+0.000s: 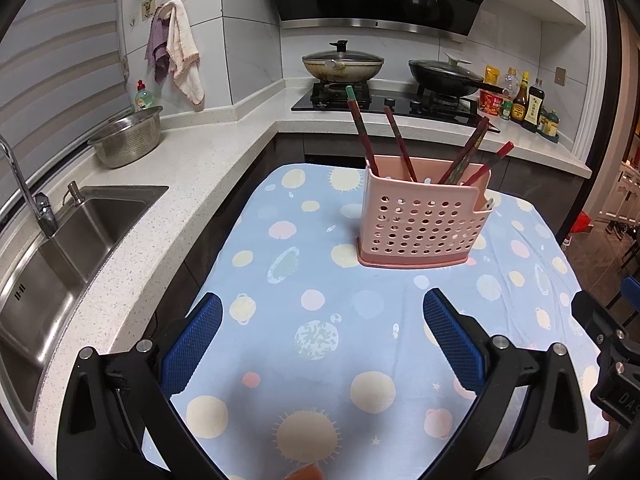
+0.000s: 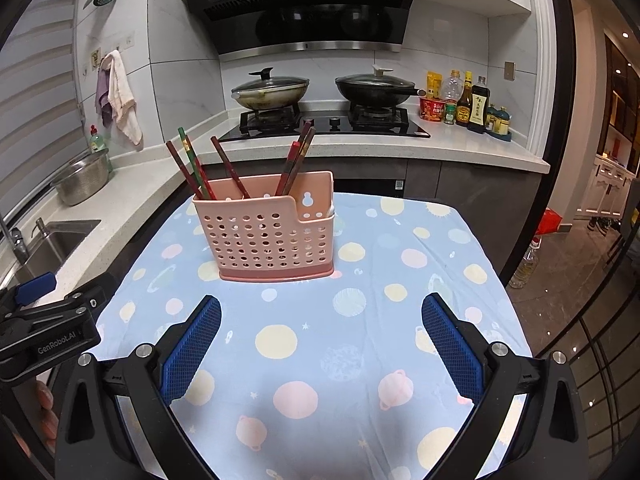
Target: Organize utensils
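In front of the pink basket (image 1: 424,220), both grippers hang over the table and hold nothing. The left gripper (image 1: 322,312) has its 2 blue pads (image 1: 192,344) spread wide, with only the cloth between them. The right gripper (image 2: 321,314) is spread just as wide and touches nothing.

The basket stands upright on the blue tablecloth (image 2: 320,360) with the planet pattern, toward the far side of the table. Inside the basket several dark red chopsticks (image 2: 224,168) lean in different directions, some to the left wall and some to the right.

Behind the basket is the white counter (image 1: 200,168) with a stove (image 2: 324,122), 2 covered pans (image 2: 272,90) and bottles of sauce (image 2: 466,100). To the left of the basket are a steel sink (image 1: 68,240) and a metal strainer bowl (image 1: 128,138).
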